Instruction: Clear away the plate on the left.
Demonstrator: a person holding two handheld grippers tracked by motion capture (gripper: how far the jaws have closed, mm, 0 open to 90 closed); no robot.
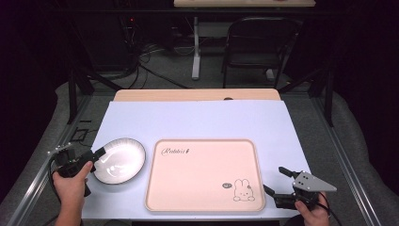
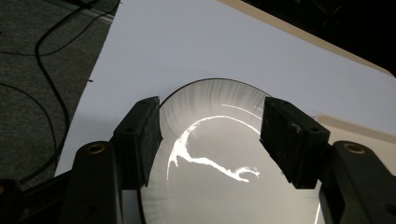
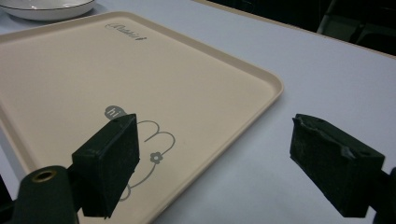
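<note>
A white sheet covers the table, and on it sit 2 things: a white plate at the left and a pink tray in the middle. The 2 lie just beside each other, the plate's rim close to the tray's left edge; whether they touch cannot be told. The tray is flat and bare, with script lettering near its far left corner and a rabbit drawing near its near right corner.

The left gripper is held in the person's left hand at the plate's left side. In the left gripper view its jaws stand spread wide, 1 on each side above the plate, with the glossy dish showing between them. The left gripper grips nothing; in the high view its tip reaches the plate's left rim.

The right gripper is held in the right hand near the tray's near right corner. In the right gripper view the right gripper has its jaws spread wide and empty. The left jaw hangs over the tray by the rabbit, the right jaw over the bare sheet. The tray's edge runs between them. The plate shows at the far top left of that view.
</note>
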